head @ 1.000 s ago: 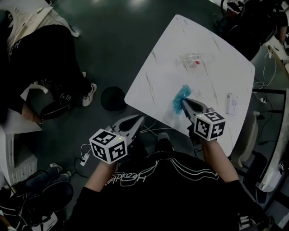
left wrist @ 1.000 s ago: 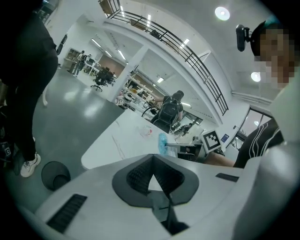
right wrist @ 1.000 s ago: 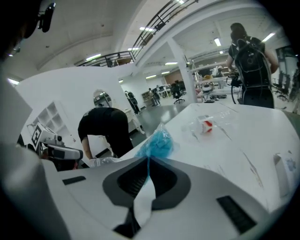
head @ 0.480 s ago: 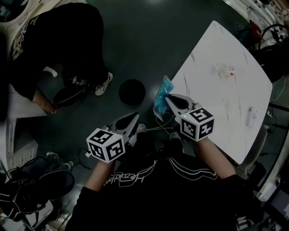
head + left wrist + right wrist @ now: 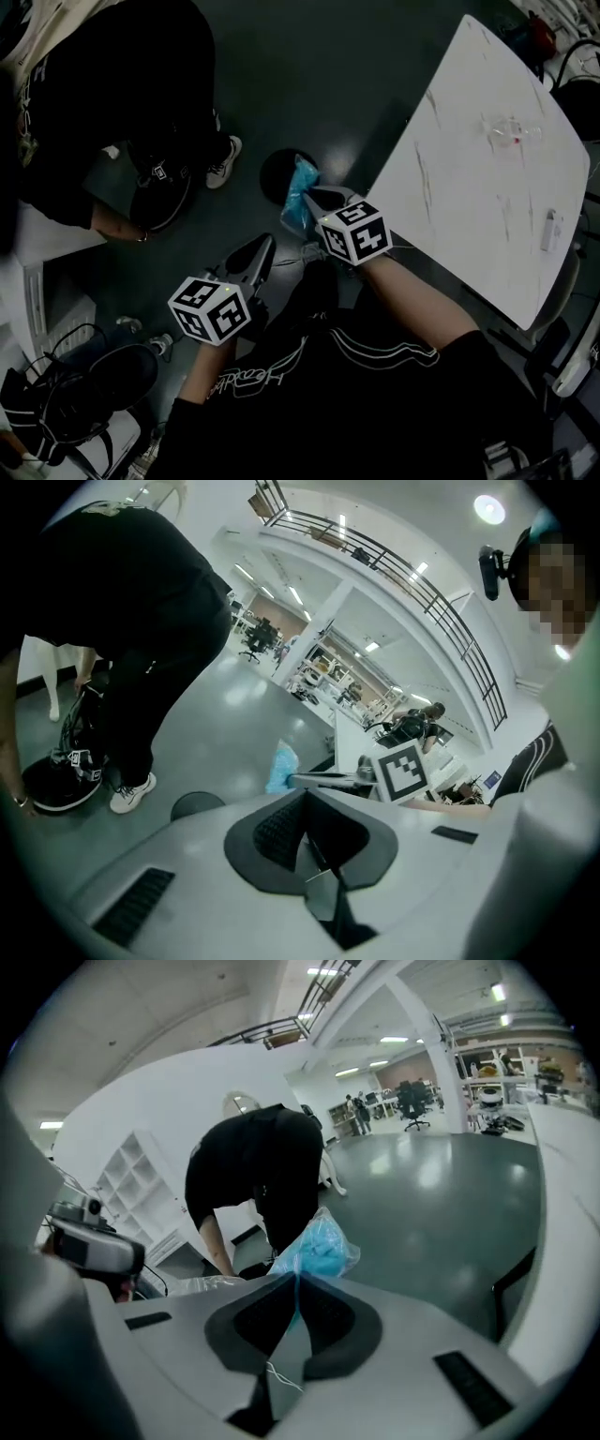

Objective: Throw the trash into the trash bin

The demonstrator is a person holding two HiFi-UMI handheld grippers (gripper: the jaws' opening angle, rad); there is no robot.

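Note:
My right gripper is shut on a crumpled blue plastic bag and holds it off the table, over the dark floor beside a round black trash bin. In the right gripper view the blue bag sticks out past the closed jaws. The bag and the bin also show in the left gripper view. My left gripper is shut and empty, low at the left near my body.
A white marbled table stands at the right with a clear plastic wrapper and a small white item on it. A person in black bends over at the left. Bags and cables lie at the lower left.
My right gripper has carried the blue bag off the table leftward to the floor bin. The left gripper has shifted left and down. The view has swung left.

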